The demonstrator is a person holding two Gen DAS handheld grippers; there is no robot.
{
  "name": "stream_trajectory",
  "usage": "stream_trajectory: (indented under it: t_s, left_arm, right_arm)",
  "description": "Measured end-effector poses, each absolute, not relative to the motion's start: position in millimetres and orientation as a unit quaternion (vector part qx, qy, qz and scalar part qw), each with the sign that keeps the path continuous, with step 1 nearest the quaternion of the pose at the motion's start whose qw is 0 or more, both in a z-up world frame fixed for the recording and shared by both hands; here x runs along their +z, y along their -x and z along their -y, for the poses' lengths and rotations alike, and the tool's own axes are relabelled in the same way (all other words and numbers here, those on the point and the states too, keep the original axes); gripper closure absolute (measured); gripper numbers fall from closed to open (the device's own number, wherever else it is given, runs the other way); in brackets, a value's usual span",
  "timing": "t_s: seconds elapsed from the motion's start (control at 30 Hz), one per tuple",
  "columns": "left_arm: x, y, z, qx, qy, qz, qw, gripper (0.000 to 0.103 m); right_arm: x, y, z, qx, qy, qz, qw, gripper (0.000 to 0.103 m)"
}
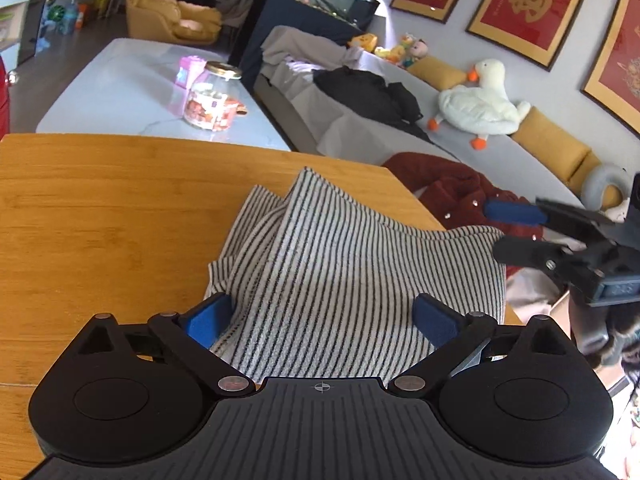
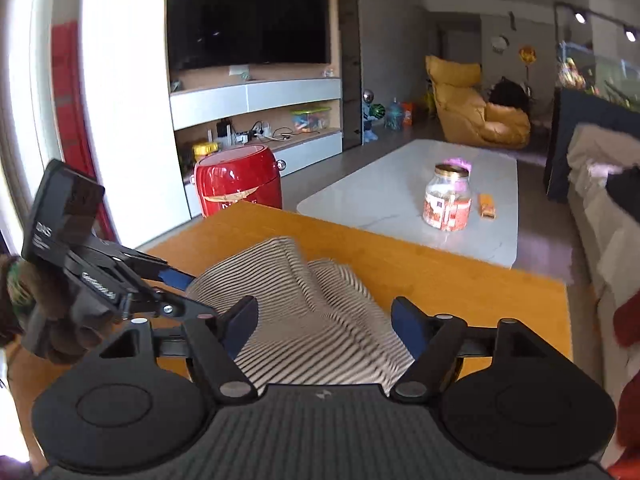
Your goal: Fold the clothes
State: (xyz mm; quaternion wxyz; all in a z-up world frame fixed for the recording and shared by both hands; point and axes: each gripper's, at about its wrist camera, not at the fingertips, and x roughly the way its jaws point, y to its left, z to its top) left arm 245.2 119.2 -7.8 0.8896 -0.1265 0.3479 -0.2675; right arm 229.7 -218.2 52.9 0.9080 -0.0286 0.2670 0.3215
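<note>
Garments: one striped top point(image 1: 344, 256), rumpled on the wooden worktop point(image 1: 100, 208)
Left hand-held gripper point(image 1: 322, 316): released — fingers straddle the cloth
Right hand-held gripper point(image 2: 324, 322): released, likewise
Nearby: one glass jar point(image 2: 448, 198)

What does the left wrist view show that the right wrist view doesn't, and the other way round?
Only the left wrist view shows the plush goose on the sofa, the red framed pictures and a red coat.

Only the right wrist view shows the TV and the red cooker.

Both show the striped garment on the wooden table, the jar on the white table, the yellow armchair, and each other's open claw: the right claw and the left claw.
</note>
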Motion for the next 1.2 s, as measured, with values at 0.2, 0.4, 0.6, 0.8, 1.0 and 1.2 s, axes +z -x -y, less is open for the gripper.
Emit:
stream_trajectory:
  t_s: [0.2,0.4,0.6,0.8,1.0,1.2]
  left_arm:
    - [-9,-244,-115,-0.255,0.132,-0.342,0.895,0.001]
    - [2,-222,-128,-0.244,0.13,-0.334,0.901,0.001]
    - [-1,-224,-134,-0.245,0.136,-0.34,0.897,0.0]
    - [-7,-236,-120,-0.237,0.147,-0.35,0.894,0.0]
    - [7,-205,-134,-0.242,0.129,-0.341,0.899,0.0]
    - [10,-166,-143,-0.263,0.116,-0.335,0.897,0.0]
  right_arm:
    - [6,-205,208,0.283,-0.035,-0.263,0.922,0.007]
    - [3,-179,197,0.233,0.0,-0.207,0.95,0.004]
    - [-7,-162,194,0.243,0.006,-0.249,0.937,0.003]
    - [-15,-173,159,0.258,0.051,-0.25,0.932,0.029]
    - [-11,-167,170,0.299,0.014,-0.279,0.912,0.05]
    - [-3,-136,204,0.343,-0.03,-0.325,0.881,0.053]
